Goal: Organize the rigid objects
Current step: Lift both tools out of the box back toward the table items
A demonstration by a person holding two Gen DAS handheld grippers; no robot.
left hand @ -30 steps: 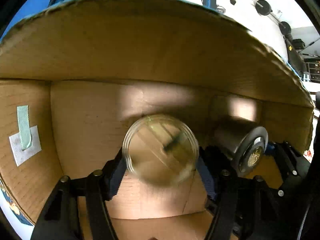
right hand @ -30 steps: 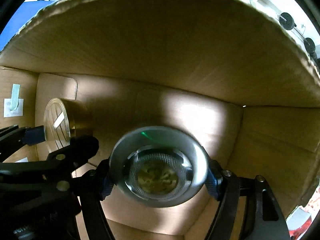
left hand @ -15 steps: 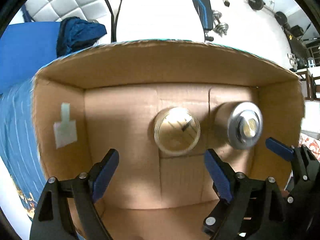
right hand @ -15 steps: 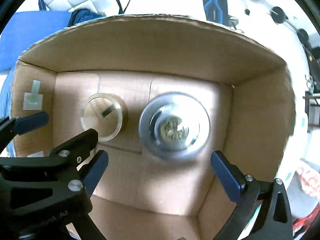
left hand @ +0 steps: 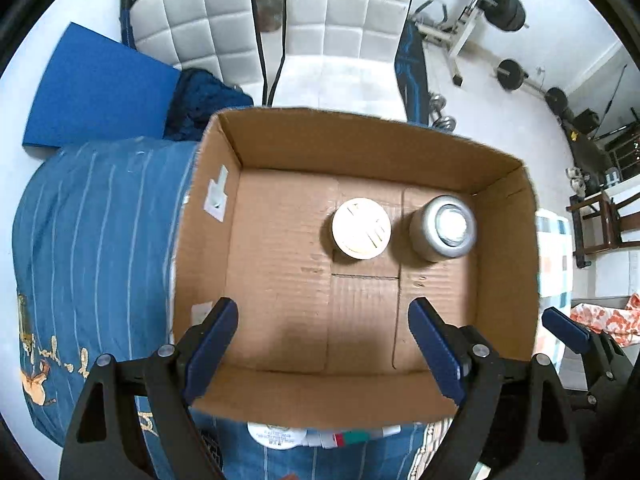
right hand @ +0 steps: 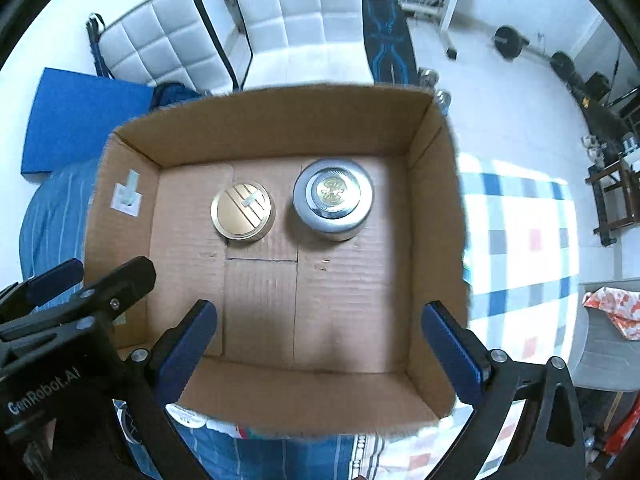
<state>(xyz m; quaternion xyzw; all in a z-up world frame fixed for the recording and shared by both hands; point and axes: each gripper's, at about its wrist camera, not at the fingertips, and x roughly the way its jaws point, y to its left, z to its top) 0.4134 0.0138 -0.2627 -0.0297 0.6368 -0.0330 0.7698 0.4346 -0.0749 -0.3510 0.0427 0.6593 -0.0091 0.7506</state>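
Note:
An open cardboard box (left hand: 360, 140) (right hand: 280, 120) sits on a blue striped bedcover. Inside it stand a gold-lidded round jar (left hand: 361, 228) (right hand: 242, 210) on the left and a silver round tin (left hand: 445, 227) (right hand: 333, 199) on the right, side by side near the far wall. My left gripper (left hand: 324, 346) is open and empty, above the box's near edge. My right gripper (right hand: 320, 344) is open and empty, also above the near edge. The left gripper's fingers (right hand: 56, 280) show at the left of the right wrist view.
White padded chairs (left hand: 328, 24) and a blue mat (left hand: 96, 88) lie beyond the box. Gym weights (left hand: 508, 12) stand at the far right. A checked cloth (right hand: 520, 240) lies right of the box. Small containers (left hand: 276, 436) peek out below the box's near wall.
Both grippers let go of the jar and the tin inside the box, opened, and pulled back up and out. The two containers now stand free on the box floor.

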